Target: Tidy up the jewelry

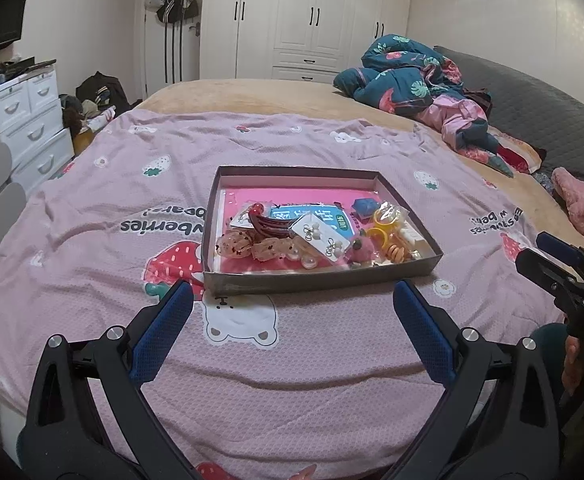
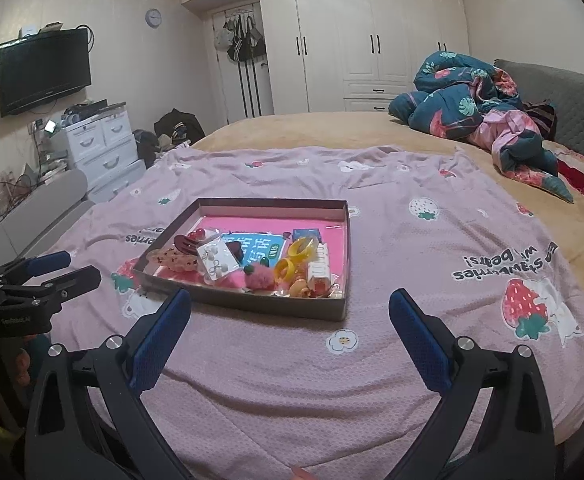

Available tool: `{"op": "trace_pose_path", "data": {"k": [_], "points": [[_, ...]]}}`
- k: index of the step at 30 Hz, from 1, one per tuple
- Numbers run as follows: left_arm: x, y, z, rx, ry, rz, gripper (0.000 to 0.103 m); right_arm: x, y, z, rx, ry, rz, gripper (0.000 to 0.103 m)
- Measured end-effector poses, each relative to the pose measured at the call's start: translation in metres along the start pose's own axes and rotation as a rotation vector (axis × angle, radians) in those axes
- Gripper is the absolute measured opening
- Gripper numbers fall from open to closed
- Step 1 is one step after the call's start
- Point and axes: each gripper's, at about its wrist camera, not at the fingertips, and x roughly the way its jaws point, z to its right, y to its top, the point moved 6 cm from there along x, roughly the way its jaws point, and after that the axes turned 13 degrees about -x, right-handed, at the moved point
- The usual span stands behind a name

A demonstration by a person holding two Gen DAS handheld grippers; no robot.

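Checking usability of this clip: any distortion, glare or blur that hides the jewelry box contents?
Left wrist view: strong fisheye bend, dark corners, box sharp, slight glare on plastic packets. Right wrist view: same bend, contents readable, small earrings soft.

Shallow grey box (image 1: pixel 316 282) (pink-lined) holds jumbled jewelry (image 1: pixel 312 236); lies flat.
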Motion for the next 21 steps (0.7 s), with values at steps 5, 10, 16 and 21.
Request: {"op": "trace_pose_path", "data": {"k": [5, 10, 16, 21], "points": [[0.0006, -0.0005, -0.0009, -0.001, 0.003, -0.004, 0.094, 0.0006, -0.0014, 0.0006, 0.004, -0.004, -0.006, 0.099], [0.0004, -0.0018, -0.0005, 0.003, 0.004, -0.005, 0.094, 0.0007, -0.0021, 0.0025, 0.009, -0.002, -0.009, 0.099], [-0.0003, -0.0013, -0.0005, 0.001, 0.002, -0.003, 0.094, 0.0016, -0.0028, 0.0018, 0.009, 0.002, -0.015, 0.099], [0.0001, -0.0016, -0.0005, 0.002, 0.002, -0.005, 0.094, 0.0012, -0.0032, 0.0018, 0.014, 0.001, -0.014, 0.099]]}}
